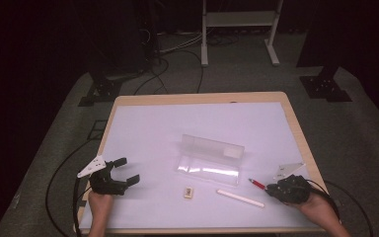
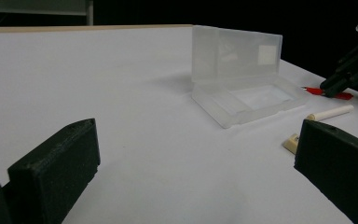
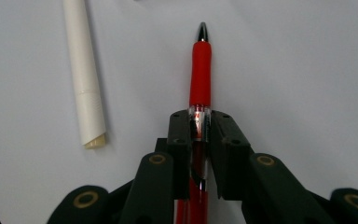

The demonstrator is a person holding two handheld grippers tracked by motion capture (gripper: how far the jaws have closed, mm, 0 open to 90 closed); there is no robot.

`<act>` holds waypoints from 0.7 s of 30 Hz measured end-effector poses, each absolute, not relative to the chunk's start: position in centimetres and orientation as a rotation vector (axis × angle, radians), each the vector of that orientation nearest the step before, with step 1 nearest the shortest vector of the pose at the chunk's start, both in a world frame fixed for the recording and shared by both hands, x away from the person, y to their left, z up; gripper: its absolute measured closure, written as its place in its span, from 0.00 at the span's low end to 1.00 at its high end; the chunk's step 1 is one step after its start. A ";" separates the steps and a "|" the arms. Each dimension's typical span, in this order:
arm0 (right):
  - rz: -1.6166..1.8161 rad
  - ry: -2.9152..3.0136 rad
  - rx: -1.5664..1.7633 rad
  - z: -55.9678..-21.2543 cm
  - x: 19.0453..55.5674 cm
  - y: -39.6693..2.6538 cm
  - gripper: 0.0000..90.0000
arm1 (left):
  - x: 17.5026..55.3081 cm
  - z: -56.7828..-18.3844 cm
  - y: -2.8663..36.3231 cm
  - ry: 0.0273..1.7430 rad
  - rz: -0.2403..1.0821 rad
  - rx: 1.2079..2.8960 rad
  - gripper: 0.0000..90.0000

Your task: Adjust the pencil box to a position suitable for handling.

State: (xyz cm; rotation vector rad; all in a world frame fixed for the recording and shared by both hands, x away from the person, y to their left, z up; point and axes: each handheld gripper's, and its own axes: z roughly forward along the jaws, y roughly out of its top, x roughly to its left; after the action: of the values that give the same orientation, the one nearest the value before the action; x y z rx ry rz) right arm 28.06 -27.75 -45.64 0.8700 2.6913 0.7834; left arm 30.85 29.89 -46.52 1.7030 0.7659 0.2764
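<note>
1. The left gripper (image 1: 126, 171), matte black, rests near the table's left edge with its jaws spread wide on nothing.
2. A small cream eraser (image 1: 188, 192) lies beside a clear plastic case (image 1: 210, 160) (lid upright).
3. A white paper-wrapped stick (image 1: 240, 198) lies on the smooth white table (image 1: 148, 128).
4. The right gripper (image 3: 199, 127) clamps the glossy red pen (image 3: 201, 70), which lies flat; grey carpet surrounds the table.

Both matte black plastic grippers, the left gripper (image 1: 127, 171) and the right gripper (image 1: 272, 188), are carrying pale grey three-cornered plates on top and trailing thin black cables. Brass-coloured pivot rings and small screw holes are showing on the blocky black jaws. Bare forearms, no sleeves.
</note>
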 end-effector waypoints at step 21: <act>0.840 2.649 0.863 -43.9 27.8 -27.7 0.88 | 30.9 -46.5 29.9 0.765 0.276 1.702 0.00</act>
State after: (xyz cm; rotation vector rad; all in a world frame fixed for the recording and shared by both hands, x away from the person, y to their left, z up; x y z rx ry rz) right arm 27.82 -27.65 -43.95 0.8635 2.6485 0.8396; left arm 30.86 29.91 -46.52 1.7022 0.7646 0.2755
